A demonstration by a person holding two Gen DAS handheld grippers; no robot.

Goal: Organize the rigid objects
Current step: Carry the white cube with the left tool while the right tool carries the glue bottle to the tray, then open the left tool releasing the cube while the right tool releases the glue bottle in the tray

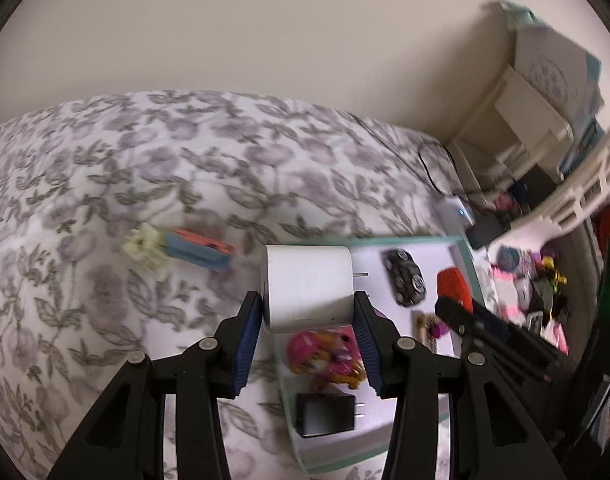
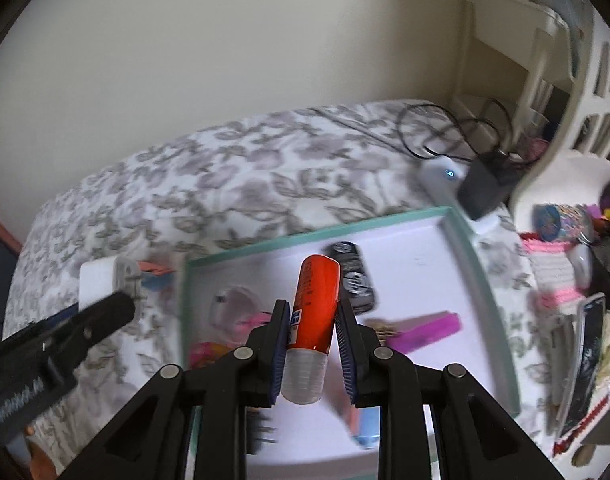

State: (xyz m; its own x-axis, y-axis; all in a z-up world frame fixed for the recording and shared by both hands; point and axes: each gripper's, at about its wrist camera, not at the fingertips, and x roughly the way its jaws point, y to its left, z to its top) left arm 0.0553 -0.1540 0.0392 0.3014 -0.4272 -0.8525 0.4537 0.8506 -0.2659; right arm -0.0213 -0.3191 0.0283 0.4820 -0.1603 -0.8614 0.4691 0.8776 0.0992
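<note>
Blue-padded fingers of the left claw (image 1: 308, 312) clamp a white charger block (image 1: 307, 286) by its two flat sides, prongs pointing toward the tray; the grip sits low on the block, near its rear edge. That shallow hold is the main risk: a quick swing could let the smooth plastic pivot or slide out between the pads and drop onto the flowered bedspread (image 1: 145, 168) instead of into the teal-rimmed tray (image 1: 463, 248). Beyond and below this claw the tray already carries a black toy car (image 1: 405, 276), a pink toy figure (image 1: 329, 354) and a black charger (image 1: 325, 414), so a careless release could knock them.

Over the tray the right claw (image 2: 313, 316) is nearly closed on an orange glue stick (image 2: 315, 320) with a clear cap (the label is too blurred to read). It stands tilted between the pads, and being round and slick, it might roll out. To that claw's right lies a purple bar (image 2: 429, 330).
</note>
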